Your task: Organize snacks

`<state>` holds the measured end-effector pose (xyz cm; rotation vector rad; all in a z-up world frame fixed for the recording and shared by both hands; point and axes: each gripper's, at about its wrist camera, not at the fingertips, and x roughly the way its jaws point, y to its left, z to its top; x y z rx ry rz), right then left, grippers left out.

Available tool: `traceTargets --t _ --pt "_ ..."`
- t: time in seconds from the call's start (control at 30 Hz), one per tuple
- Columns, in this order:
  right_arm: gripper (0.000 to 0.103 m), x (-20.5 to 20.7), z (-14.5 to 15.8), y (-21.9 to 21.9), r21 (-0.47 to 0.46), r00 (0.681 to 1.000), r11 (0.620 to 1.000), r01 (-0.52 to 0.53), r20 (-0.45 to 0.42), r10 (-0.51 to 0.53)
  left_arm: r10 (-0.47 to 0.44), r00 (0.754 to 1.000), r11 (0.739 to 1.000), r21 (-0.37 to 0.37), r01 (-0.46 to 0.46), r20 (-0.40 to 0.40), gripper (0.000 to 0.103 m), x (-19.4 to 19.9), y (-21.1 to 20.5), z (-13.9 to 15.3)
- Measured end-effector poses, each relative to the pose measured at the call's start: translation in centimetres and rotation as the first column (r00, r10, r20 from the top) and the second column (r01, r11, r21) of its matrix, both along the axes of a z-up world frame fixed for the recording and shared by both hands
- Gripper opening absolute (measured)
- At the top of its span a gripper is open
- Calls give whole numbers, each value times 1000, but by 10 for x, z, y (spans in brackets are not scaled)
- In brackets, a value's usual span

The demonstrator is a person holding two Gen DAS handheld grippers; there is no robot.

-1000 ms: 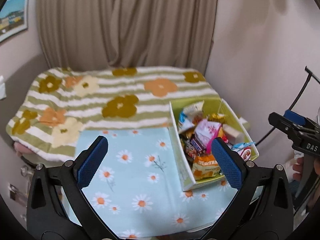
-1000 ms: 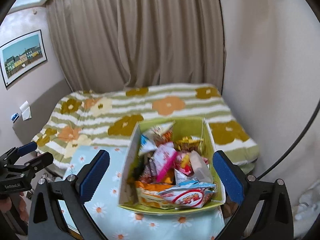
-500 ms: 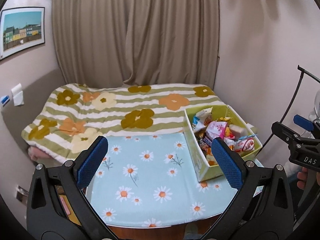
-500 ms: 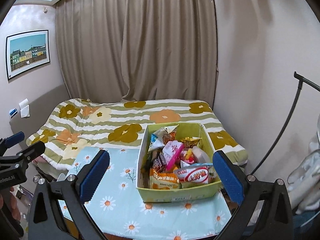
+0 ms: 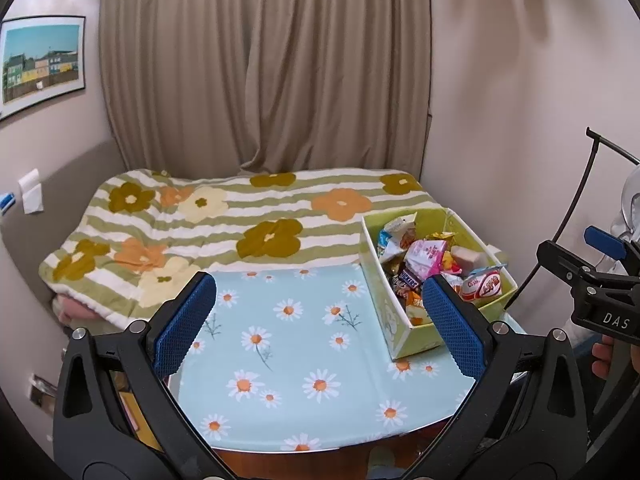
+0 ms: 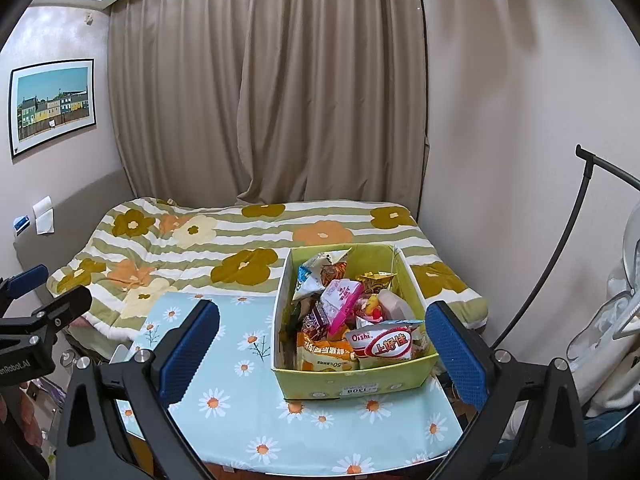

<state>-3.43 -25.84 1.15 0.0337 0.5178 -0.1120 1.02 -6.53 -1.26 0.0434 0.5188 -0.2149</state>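
Snacks (image 6: 352, 320) lie heaped in the green box (image 6: 356, 388) at the lower right of the daisy tablecloth (image 5: 288, 344). Left gripper (image 5: 318, 320) and right gripper (image 6: 324, 344) hang above, fingers apart, empty. Sorting may be pending or finished.

Both tongs hang level with jaws spread wide and nothing between them: the left tongs (image 5: 320, 324) and the right tongs (image 6: 324, 350), side by side.

Before you, a bed (image 6: 248, 248) under a flowered striped cover; beige curtains (image 6: 272, 92) hang behind it, a framed picture (image 6: 52, 108) to its left.
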Motion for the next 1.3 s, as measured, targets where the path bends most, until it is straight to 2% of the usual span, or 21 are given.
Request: traceTargets --t 0.67,1.3 --pt "102 6 2 -7 6 1000 1000 12 -13 -12 50 999 999 -4 -50 4 103 6 5 2" --pt "102 8 2 -8 4 1000 1000 13 -18 -13 55 998 998 1 -55 5 103 6 10 1"
